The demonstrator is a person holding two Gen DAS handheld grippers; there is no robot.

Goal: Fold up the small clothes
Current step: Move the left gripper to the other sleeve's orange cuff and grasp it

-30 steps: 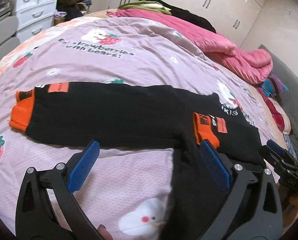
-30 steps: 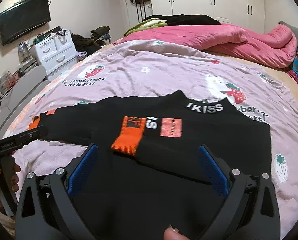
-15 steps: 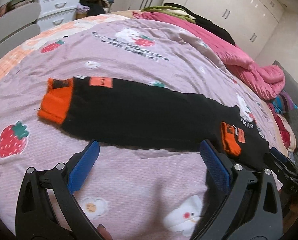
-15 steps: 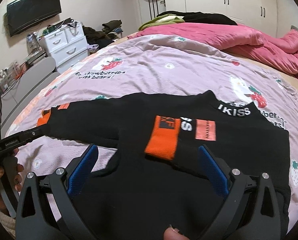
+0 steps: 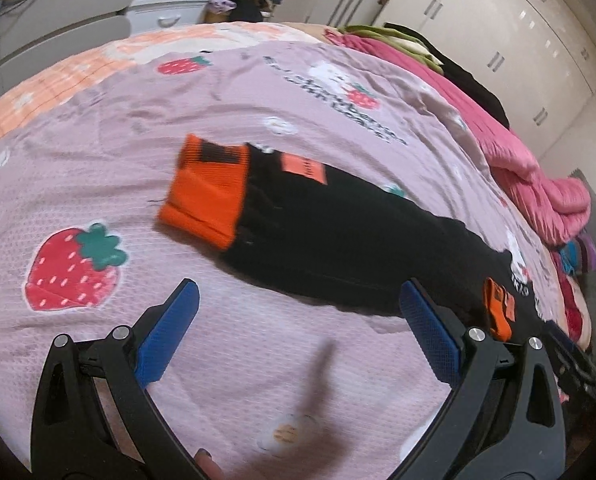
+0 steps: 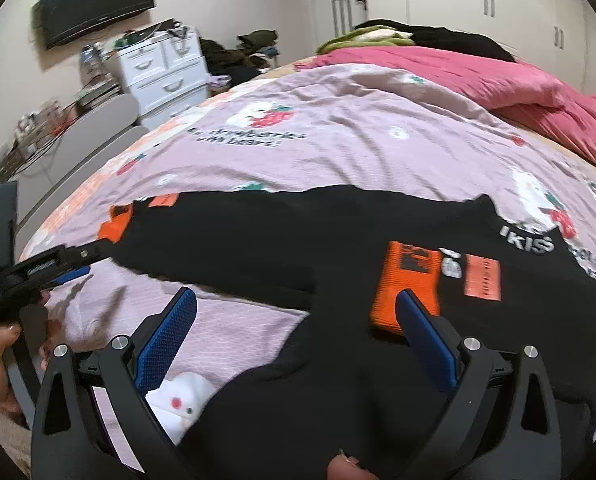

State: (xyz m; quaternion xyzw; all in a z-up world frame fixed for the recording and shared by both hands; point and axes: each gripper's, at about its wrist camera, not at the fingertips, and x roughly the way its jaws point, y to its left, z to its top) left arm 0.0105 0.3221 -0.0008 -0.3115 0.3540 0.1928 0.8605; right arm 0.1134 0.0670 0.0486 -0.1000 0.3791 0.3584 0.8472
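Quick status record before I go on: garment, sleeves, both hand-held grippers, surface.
garment: black top lying flat, collar lettering visible
folded sleeve: orange cuff lying across the chest
extended sleeve: orange cuff out flat on the bedspread
left hand-held gripper: open, empty, pointed at the extended sleeve
right hand-held gripper: open, empty, over the top's body

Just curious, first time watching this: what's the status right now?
Left gripper open, empty. Right gripper open above black sweater. One sleeve folded in, other outstretched. Nothing blocking.
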